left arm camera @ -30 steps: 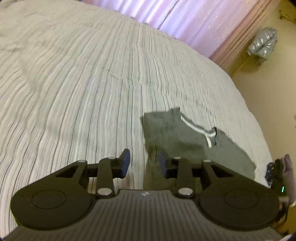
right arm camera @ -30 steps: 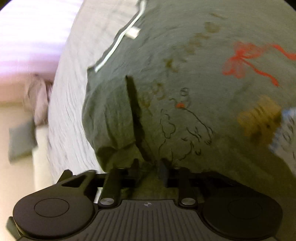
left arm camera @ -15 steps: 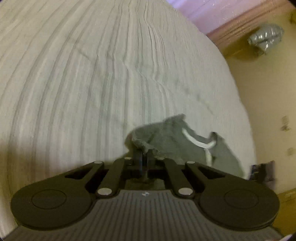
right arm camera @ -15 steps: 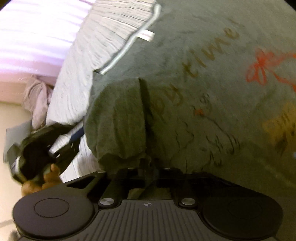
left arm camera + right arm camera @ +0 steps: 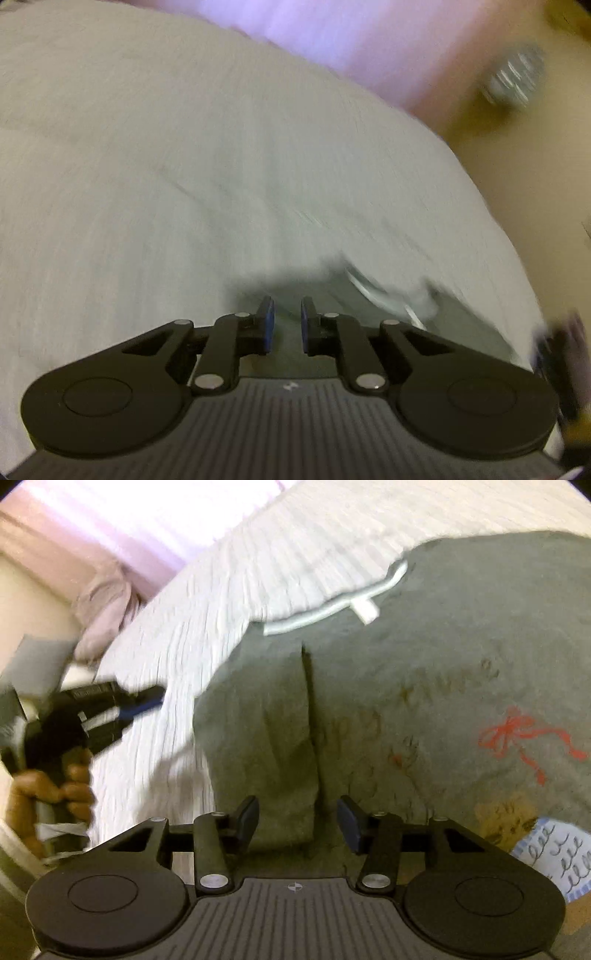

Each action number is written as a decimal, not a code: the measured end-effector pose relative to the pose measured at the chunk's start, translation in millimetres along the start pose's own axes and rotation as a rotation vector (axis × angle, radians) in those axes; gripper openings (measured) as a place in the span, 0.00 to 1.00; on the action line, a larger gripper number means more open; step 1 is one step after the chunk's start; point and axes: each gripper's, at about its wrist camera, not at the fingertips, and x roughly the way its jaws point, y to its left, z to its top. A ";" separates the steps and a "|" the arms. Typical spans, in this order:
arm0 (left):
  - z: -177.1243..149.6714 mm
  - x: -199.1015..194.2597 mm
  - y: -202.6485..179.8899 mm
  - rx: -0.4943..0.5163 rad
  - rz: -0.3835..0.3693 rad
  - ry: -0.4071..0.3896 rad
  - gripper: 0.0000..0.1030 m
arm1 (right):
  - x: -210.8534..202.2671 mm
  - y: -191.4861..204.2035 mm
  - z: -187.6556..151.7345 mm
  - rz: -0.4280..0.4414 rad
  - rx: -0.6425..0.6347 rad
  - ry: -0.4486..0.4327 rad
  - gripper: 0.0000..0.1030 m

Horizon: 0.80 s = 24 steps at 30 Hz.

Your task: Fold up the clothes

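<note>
A bed (image 5: 155,746) with a striped cover is filling both views, with a pink curtain (image 5: 122,520) in the upper left. The grey shirt (image 5: 424,709) is lying on the bed, in the right half of the right view, its collar pointing to the upper left. The right hand-held gripper (image 5: 297,821) has just been opening and is letting go of the folded sleeve. The left hand-held gripper (image 5: 283,325) has been opening a little too, with nothing pinched. This fold looks done.

The grey T-shirt (image 5: 424,686) is soft matt cloth with a white ribbed collar (image 5: 332,607). The bedsheet (image 5: 207,635) is finely ribbed fabric. The right gripper (image 5: 297,821) is matt black plastic with shiny metal pins.
</note>
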 end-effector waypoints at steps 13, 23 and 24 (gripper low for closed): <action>-111.7 -63.0 -12.5 -0.102 0.268 0.039 0.12 | -167.8 -212.1 32.0 -0.157 0.498 -0.341 0.49; -126.0 -78.2 -57.2 -0.194 0.224 -0.029 0.15 | -161.3 -302.8 45.0 0.085 0.921 -0.400 0.17; -128.1 -81.3 -57.2 -0.211 0.225 -0.036 0.15 | -160.1 -302.9 52.7 0.037 0.906 -0.390 0.08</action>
